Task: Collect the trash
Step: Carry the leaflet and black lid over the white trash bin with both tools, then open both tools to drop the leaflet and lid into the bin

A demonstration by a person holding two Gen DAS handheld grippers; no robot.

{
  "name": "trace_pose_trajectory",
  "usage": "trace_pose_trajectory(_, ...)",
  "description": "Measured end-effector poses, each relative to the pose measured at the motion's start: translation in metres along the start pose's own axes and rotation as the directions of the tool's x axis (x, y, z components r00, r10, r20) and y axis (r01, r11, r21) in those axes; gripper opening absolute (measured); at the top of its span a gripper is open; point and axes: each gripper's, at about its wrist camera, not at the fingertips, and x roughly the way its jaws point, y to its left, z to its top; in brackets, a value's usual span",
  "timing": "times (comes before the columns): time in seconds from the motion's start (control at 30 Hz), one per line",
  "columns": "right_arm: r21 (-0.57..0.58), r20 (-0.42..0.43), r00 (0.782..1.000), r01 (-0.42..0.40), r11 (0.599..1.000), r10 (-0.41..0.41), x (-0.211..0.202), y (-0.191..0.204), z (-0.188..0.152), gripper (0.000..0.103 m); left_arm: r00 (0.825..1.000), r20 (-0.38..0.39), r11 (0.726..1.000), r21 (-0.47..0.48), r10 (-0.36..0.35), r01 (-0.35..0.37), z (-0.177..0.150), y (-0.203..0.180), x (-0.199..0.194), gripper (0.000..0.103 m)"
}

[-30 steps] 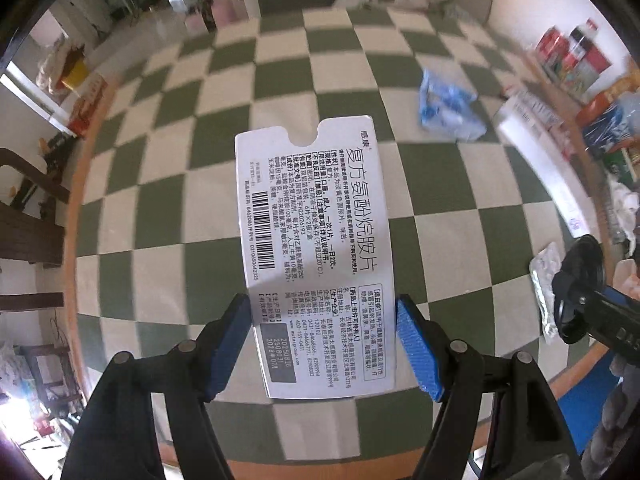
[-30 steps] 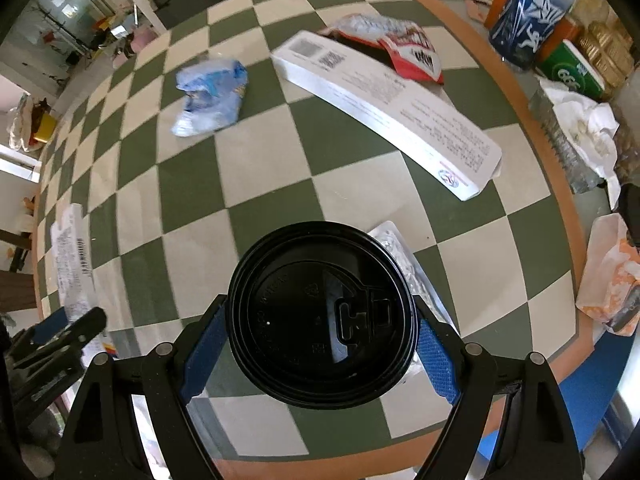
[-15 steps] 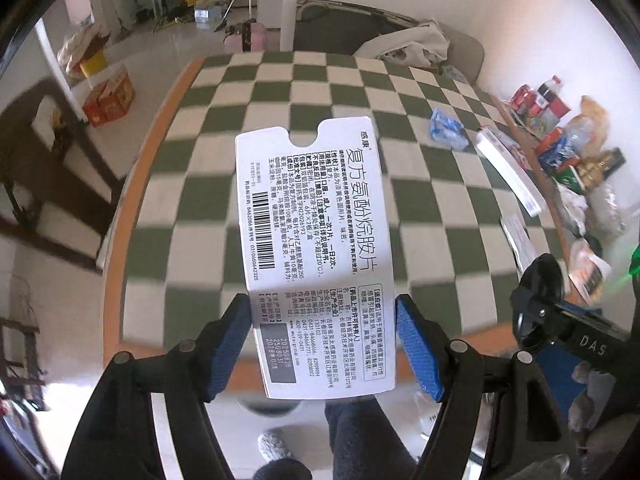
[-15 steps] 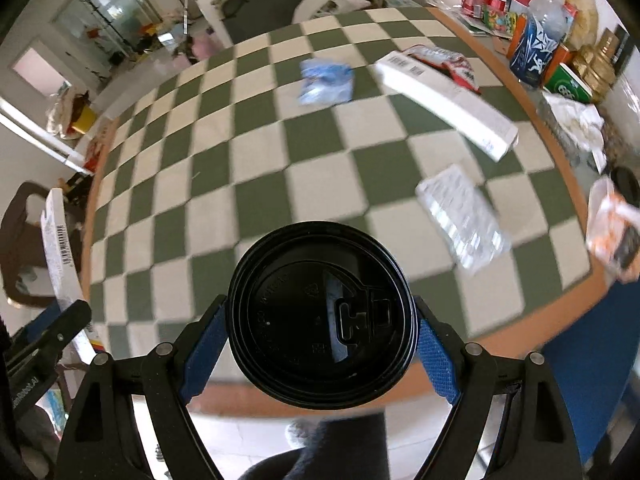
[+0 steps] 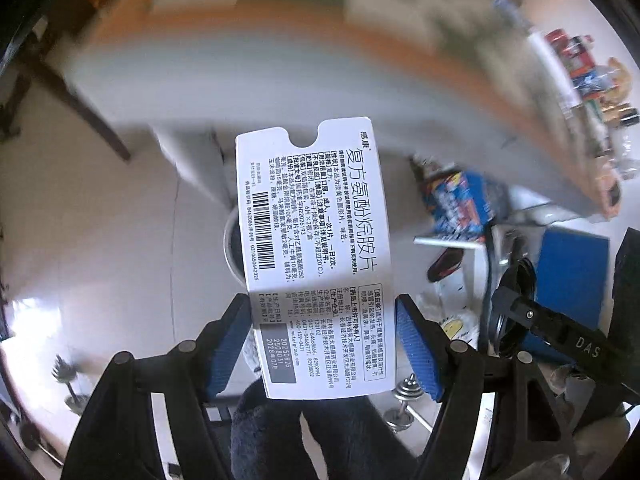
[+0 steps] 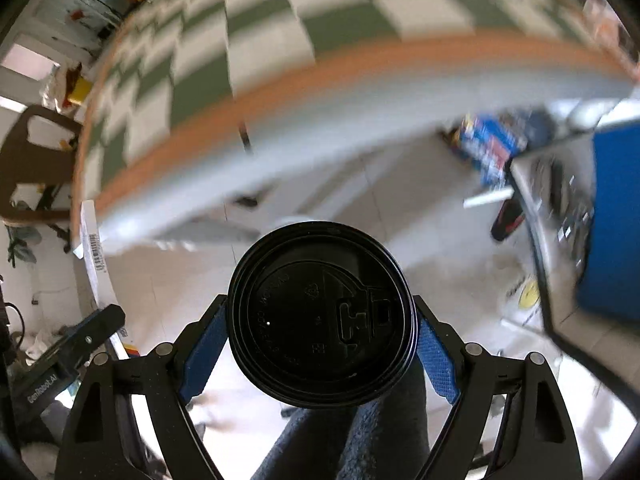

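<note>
A white medicine box point(image 5: 316, 240) with black print and a barcode stands up between the blue pads of my left gripper point(image 5: 324, 344), which is shut on its lower part. My right gripper point(image 6: 320, 336) is shut on a round black cup lid point(image 6: 320, 316); whatever hangs under the lid is hidden. Both grippers point down at a pale tiled floor. A white round rim point(image 5: 230, 248) peeks out behind the box, and a similar white rim point(image 6: 294, 220) shows just above the lid. Each gripper appears at the edge of the other's view: right gripper point(image 5: 560, 332), left gripper point(image 6: 80, 340).
The green-and-cream checkered table point(image 6: 280, 20) with its orange edge runs blurred across the top. A person's dark trouser legs point(image 5: 304, 440) are at the bottom. A blue seat point(image 6: 616, 220), a blue packet point(image 5: 460, 204), a small dumbbell point(image 5: 404, 392) and a wooden chair point(image 6: 36, 160) stand around.
Both grippers have swung off the tabletop, past its near edge, and down over the floor, still gripping the box and the lid. The table now fills only the top of each view.
</note>
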Motion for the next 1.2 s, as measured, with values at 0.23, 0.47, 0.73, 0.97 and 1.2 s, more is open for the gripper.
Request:
trace_pose_trajectory(0.23,0.083,-0.128,0.986,-0.095,0.992,0.105,0.172,-0.024,-0.008,0.087,0.987,-0.149,0.992,-0.120,-0.052,0.034,0.014,0.062,0.181,0.071)
trace_pose_trajectory(0.47,0.184,-0.219,0.944,-0.209,0.960,0.247,0.333,-0.036,0.005,0.089,0.994,-0.109,0.987,-0.161,0.006,-0.023,0.030,0.111,0.271,0.094)
trace_pose_trajectory(0.73,0.144,-0.287,0.925,-0.215,0.966,0.248,0.399,-0.028,-0.007,0.103,0.985,-0.051,0.983,-0.080,0.164,-0.167,0.012,0.113,0.260,0.103)
trace_pose_trajectory(0.97,-0.037,-0.236,0.971,-0.037,0.999,0.027,0.359,-0.018,-0.014,0.103,0.974,-0.038,0.973,-0.052,0.223,-0.225,0.003,0.098,0.213,0.103)
trace_pose_trajectory(1.2,-0.191,-0.123,0.978,0.140,0.971,-0.166,0.289,-0.001,-0.025,0.103,0.969,-0.054,0.968,-0.061,0.241,-0.245,-0.016,0.080,0.156,0.103)
